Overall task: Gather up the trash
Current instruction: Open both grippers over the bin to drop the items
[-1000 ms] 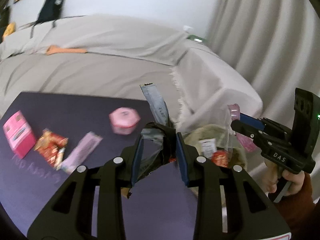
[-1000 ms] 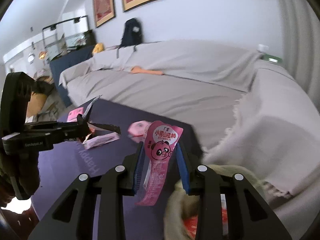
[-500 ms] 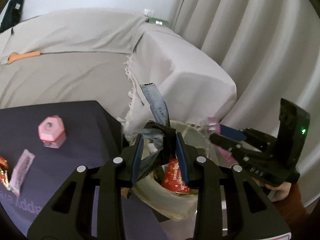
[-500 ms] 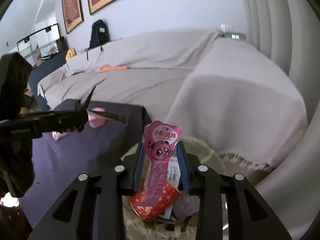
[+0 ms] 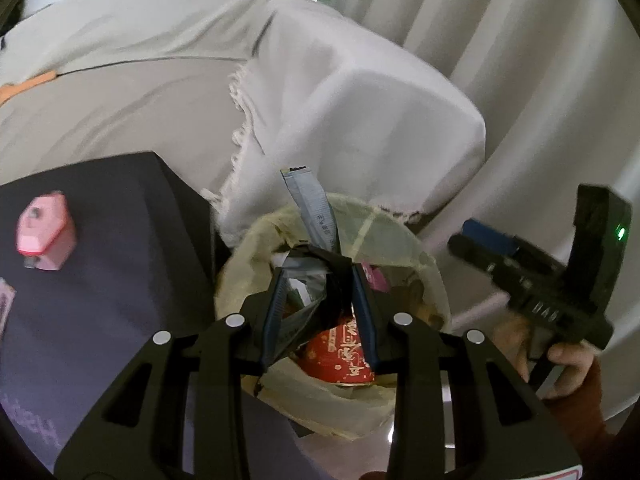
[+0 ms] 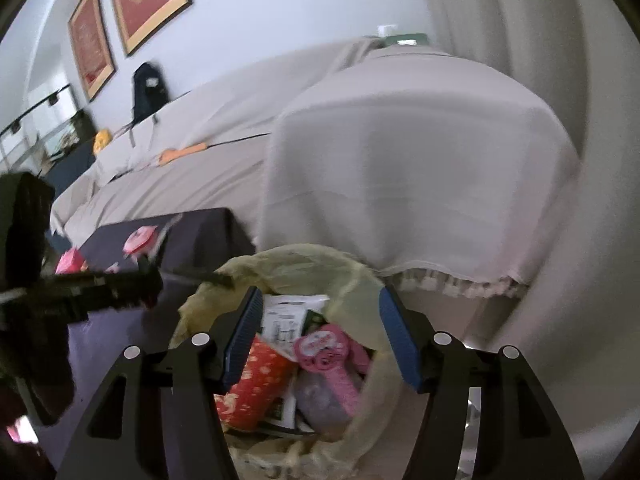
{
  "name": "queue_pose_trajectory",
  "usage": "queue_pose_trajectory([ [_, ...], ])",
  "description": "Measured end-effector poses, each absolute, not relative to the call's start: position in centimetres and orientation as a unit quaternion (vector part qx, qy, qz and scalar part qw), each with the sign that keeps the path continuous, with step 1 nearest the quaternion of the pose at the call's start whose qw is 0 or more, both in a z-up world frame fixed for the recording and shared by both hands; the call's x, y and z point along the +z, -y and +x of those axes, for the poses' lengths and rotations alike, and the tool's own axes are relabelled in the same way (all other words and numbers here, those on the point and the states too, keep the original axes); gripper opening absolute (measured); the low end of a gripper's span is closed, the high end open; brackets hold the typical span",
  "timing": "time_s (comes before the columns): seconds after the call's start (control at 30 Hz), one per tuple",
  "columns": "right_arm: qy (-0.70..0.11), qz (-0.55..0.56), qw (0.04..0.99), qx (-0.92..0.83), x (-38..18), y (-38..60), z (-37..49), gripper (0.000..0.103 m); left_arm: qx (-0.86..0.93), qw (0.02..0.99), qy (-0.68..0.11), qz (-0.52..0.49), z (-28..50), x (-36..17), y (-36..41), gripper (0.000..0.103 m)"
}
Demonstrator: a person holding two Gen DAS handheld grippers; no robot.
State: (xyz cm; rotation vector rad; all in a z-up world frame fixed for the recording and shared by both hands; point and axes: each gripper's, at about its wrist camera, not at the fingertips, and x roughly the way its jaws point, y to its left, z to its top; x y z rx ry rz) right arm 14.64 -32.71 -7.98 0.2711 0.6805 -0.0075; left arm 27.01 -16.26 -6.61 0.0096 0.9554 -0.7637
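Note:
My left gripper point(image 5: 318, 276) is shut on a crumpled dark grey wrapper point(image 5: 314, 216), whose strip sticks up past the fingertips. It hangs over a bin lined with a yellowish bag point(image 5: 400, 232). My right gripper point(image 6: 319, 296) also hovers over the bin's bag point(image 6: 304, 256); its jaws are opening and stand wide, with nothing pressed between the pads. The pink wrapper with a cartoon face point(image 6: 324, 350) lies loose in the bin beside a red paper cup point(image 6: 256, 384). In the left wrist view, the right gripper point(image 5: 480, 240) sits at the bin's right side, held by a hand.
A dark purple table point(image 5: 100, 280) stands left of the bin, with a small pink box point(image 5: 44, 236) and more wrappers on it. A sofa under grey cloth point(image 5: 360, 112) rises just behind the bin. Pale curtains point(image 5: 520, 80) hang to the right.
Both grippers moved from above the table to above the bin and tilted downward. The right jaws spread apart and the pink wrapper dropped into the bin. The left still holds its wrapper.

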Motion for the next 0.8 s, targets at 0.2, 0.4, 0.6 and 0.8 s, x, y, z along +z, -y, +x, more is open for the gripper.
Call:
queue_pose_trajectory([
  [0.2,-0.338,0.133,0.931,-0.028,-8.6,33.8,14.5,0.057,-0.378,0.809,-0.449,0.007,26.7,-8.2,18.9,0.033],
  [0.4,-0.336,0.134,0.932,-0.033,-8.7,33.8,14.5,0.057,-0.391,0.812,-0.433,0.022,26.5,-8.4,20.0,0.053],
  [0.6,-0.335,0.132,0.933,-0.024,-8.9,33.1,14.6,0.057,-0.345,0.833,-0.432,0.011,26.5,-7.6,16.3,0.055],
  [0.8,-0.334,0.12,0.935,0.002,-8.7,30.8,15.2,0.057,-0.268,0.879,-0.394,0.013,25.1,-6.1,7.7,0.055],
])
